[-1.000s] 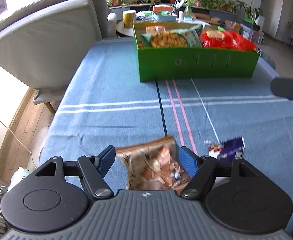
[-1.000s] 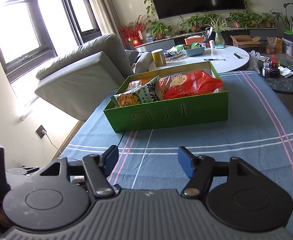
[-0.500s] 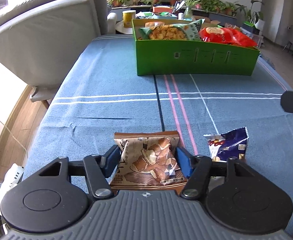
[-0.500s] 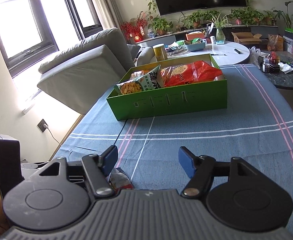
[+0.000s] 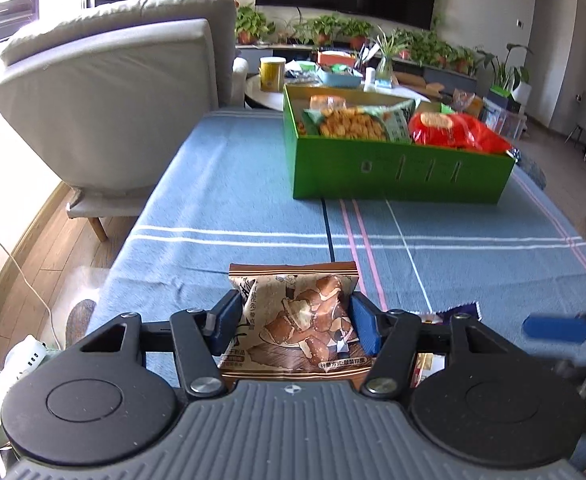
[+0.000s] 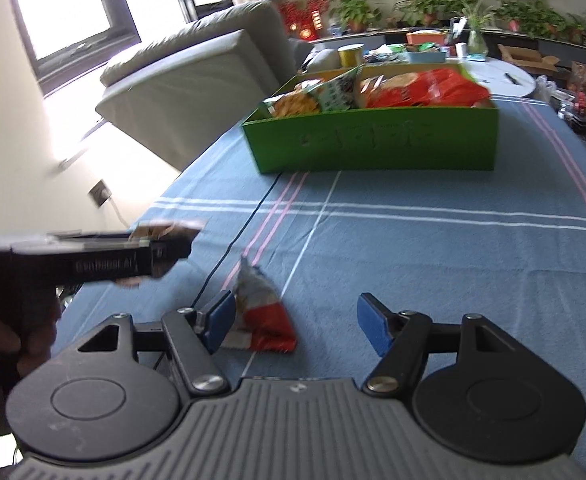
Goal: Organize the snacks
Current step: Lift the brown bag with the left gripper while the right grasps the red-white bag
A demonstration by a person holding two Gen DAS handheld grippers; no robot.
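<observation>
Left hand-held gripper (image 5: 293, 322) clamped on brown snack bag (image 5: 299, 326); right hand-held gripper (image 6: 296, 320) apart; green box (image 5: 397, 170) holds snack bags.

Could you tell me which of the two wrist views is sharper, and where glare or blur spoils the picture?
Left wrist view: mostly sharp; the print on the brown snack packet is crisp, with only the right gripper's blue finger at the right edge smeared. Right wrist view: motion blur throughout, softening the green box and the small red packet; the window is blown out white.
</observation>
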